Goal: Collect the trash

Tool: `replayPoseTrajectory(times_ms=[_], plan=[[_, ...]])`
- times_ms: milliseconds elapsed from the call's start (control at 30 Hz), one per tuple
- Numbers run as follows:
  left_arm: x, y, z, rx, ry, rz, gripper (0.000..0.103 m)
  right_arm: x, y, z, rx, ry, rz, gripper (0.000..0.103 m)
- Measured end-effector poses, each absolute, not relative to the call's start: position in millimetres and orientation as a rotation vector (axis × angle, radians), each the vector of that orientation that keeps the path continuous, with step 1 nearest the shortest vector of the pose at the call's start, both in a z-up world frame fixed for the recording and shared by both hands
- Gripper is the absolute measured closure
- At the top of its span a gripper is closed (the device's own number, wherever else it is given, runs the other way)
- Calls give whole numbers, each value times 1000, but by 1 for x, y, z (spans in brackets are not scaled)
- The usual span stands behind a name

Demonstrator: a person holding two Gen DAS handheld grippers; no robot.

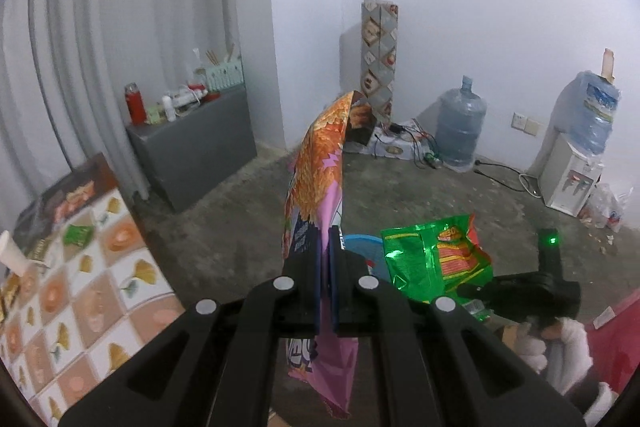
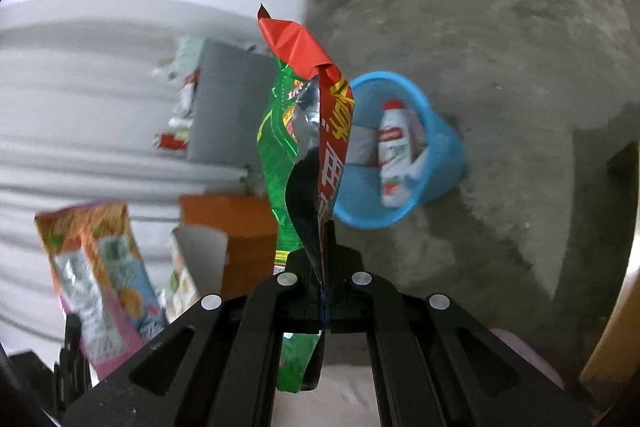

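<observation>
Transport step: left gripper (image 1: 327, 251) clamped on orange-pink bag (image 1: 320, 167), right gripper (image 2: 325, 251) on green-red bag (image 2: 304, 131). Next: position over blue bin (image 2: 436, 163), centre-right of frame; release.

Dim, flat indoor light, heavy fisheye bending.
Right view smeared by motion blur; dark vignette rings both; shadows soft.

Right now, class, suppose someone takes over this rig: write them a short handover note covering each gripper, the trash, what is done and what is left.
Left gripper: shut on the orange-and-pink foil snack bag.
Right gripper: shut on the green-and-red foil snack bag.
Blue plastic bin stands on the concrete floor ahead, with a white plastic bottle already inside.
Left: drop both bags in; a green packet remains on the patterned tablecloth.
</observation>
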State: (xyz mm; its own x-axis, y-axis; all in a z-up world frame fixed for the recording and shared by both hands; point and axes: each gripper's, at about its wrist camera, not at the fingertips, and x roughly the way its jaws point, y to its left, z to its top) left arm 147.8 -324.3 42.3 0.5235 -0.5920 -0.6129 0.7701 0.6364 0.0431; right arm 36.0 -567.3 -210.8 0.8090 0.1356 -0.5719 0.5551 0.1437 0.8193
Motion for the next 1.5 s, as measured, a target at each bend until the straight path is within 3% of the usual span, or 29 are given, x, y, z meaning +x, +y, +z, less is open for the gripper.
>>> replayPoseTrajectory(times_ms=[233,333,400,433,533,667,1033,1167,1300,1500], plan=[[174,-349,17,331,677,-844,100,87,-589,-259,1498,633,-368,103],[180,-354,12,339,691,-841,100,108,-595,-275,1520,652,-398,96],[185,-358,7,340,704,-837,100,131,-597,-301,1518,699,-389,63],[188,-361,3,340,717,-836,100,137,-597,-309,1509,738,-398,60],[195,-365,-6,331,748,-837,100,146,-591,-332,1486,835,-435,60],[202,-377,-21,342,773,-848,100,132,-589,-328,1471,782,-411,53],[208,-489,-108,592,799,-893,97,62,-594,-290,1387,684,-457,53],[213,-520,-172,680,931,-923,55,36,-584,-291,1384,721,-486,52],[225,-505,-194,579,1056,-889,50,25,-578,-298,1399,747,-497,52],[230,-464,-142,423,1022,-908,45,39,-573,-283,1352,743,-458,52]])
